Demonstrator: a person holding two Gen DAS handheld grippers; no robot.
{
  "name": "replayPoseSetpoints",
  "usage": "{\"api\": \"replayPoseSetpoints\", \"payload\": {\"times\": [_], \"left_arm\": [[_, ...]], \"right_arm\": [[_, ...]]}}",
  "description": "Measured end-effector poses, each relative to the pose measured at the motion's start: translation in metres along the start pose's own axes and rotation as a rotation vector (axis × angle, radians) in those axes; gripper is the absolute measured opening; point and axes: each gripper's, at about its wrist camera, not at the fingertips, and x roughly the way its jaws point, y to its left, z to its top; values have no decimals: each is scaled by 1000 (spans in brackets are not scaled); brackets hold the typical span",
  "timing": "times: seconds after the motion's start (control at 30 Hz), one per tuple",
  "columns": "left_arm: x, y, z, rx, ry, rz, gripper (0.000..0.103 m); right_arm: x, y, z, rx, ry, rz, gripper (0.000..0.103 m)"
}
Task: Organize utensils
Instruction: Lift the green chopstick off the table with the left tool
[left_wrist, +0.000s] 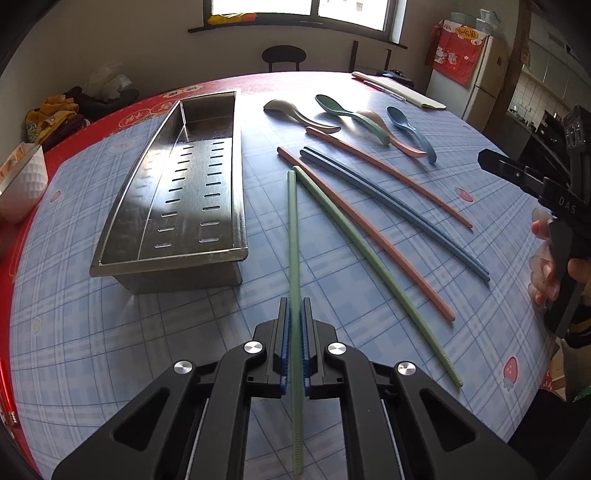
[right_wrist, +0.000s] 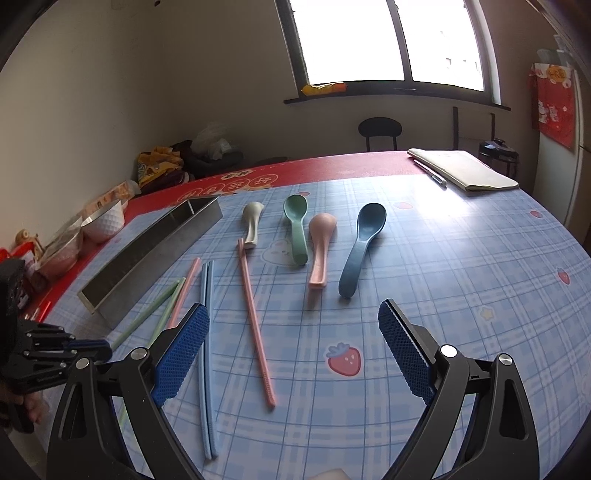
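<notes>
A: What has the left gripper (left_wrist: 294, 317) got?

B: One green chopstick (left_wrist: 293, 236). The jaws are clenched on it near its ridged tip end, blue pads pressed to both sides. The stick runs straight out ahead between the fingers, its far end lying on the cloth (left_wrist: 110, 332).

A: Why grab it so low down?

B: That end lies closest to the hand, I'd say. The long part sticks out forward, so it can be swung over to the tray (left_wrist: 207, 254) and laid in lengthways.

A: Where is the tray?

B: Just left of the chopstick, long side roughly parallel to it. Steel, slotted floor, nothing in it so far.

A: So the task has barely begun?

B: It looks that way. The second green chopstick (left_wrist: 373, 273) lies beside the held one, their far ends nearly touching. Two pink chopsticks (left_wrist: 365, 236) and the blue pair (left_wrist: 399, 210) fan out to the right. Four spoons (right_wrist: 312, 236) lie beyond them: beige, green, pink, blue.

A: And the right gripper (right_wrist: 293, 354)?

B: Released, jaws wide, nothing between them. It hangs above the cloth, with the blue pair and one pink chopstick under its left finger. Probably waiting, out of the other's way.

A: Any risk?

B: A thin stick pinched near one end may droop or pivot when lifted.
</notes>
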Motion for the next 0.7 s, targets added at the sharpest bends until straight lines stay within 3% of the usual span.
{"api": "replayPoseSetpoints", "payload": {"times": [0.27, 0.43, 0.7], "left_arm": [[-8, -19, -7, 77, 26, -2, 6], [-2, -22, 4, 98, 22, 77, 6], [11, -19, 14, 103, 45, 65, 6]], "right_arm": [[1, 0, 0, -1, 6, 1, 90], [2, 0, 0, -2, 5, 3, 90], [3, -2, -1, 12, 10, 11, 90]]}}
